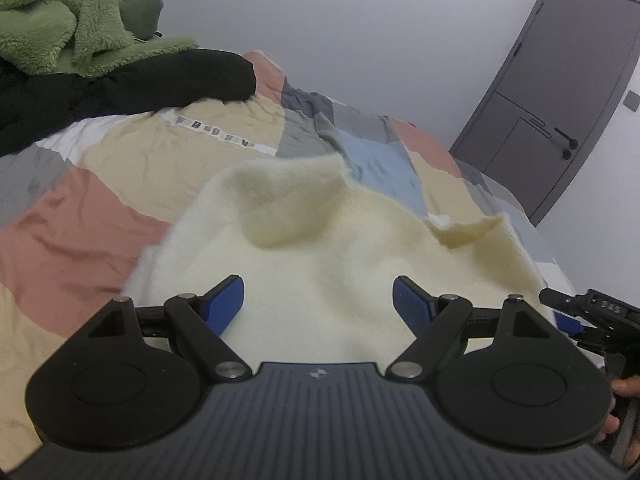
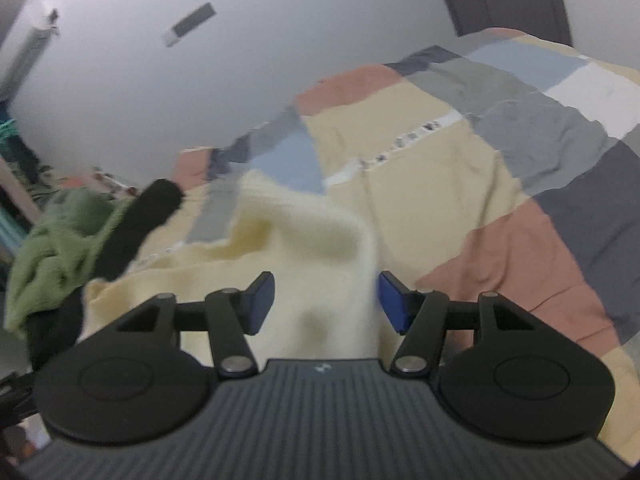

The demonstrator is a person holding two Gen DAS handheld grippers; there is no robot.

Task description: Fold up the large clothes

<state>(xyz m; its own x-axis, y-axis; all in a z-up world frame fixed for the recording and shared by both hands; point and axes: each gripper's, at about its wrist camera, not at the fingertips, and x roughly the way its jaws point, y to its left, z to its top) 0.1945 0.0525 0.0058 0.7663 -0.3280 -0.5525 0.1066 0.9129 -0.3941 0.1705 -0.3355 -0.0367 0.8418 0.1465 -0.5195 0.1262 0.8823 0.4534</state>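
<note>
A cream fleece garment (image 1: 320, 232) lies rumpled on the patchwork bed cover (image 1: 120, 216), with one fold standing up in the middle. My left gripper (image 1: 318, 284) hovers just over its near part, jaws wide open and nothing between the blue pads. In the right wrist view, a raised fold of the cream garment (image 2: 312, 232) runs between the jaws of my right gripper (image 2: 326, 280). Those jaws stand apart and the pads do not press on the cloth. The right gripper's body (image 1: 580, 308) also shows at the right edge of the left wrist view.
A green fleece (image 1: 60, 12) and a black garment (image 1: 120, 84) are heaped at the far left of the bed; both appear in the right wrist view as the green fleece (image 2: 52, 248) and black garment (image 2: 136, 220). A grey door (image 1: 560, 92) stands beyond the bed's far right corner.
</note>
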